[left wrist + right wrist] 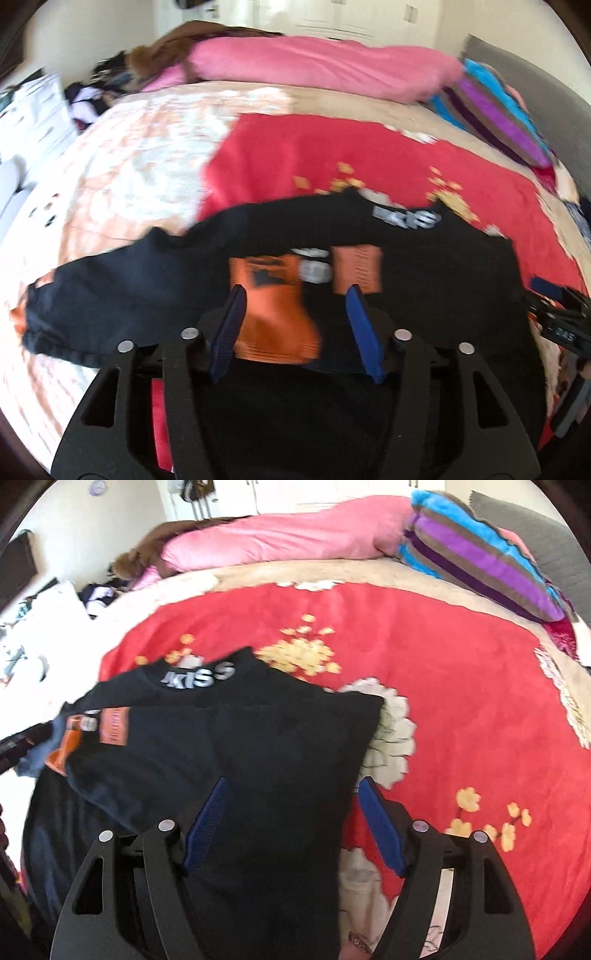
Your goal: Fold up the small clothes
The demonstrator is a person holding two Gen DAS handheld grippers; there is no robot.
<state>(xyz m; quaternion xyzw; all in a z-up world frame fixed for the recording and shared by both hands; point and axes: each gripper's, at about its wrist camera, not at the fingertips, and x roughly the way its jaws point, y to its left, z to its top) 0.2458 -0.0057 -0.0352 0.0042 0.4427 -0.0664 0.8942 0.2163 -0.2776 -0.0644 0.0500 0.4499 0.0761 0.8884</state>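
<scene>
Both wide-spread tongs, left (295, 291) and right (291, 782), apparently straddle the black shirt (236, 738) ungripped

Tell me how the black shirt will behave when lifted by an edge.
The black shirt is probably floppy: it lies creased and flat on the red blanket. Likely light, since it is thin cloth. It should sag and unfold rather than hold shape.

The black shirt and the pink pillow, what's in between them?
In the right wrist view, between the black shirt and pink pillow lies only the red flowered blanket.
</scene>
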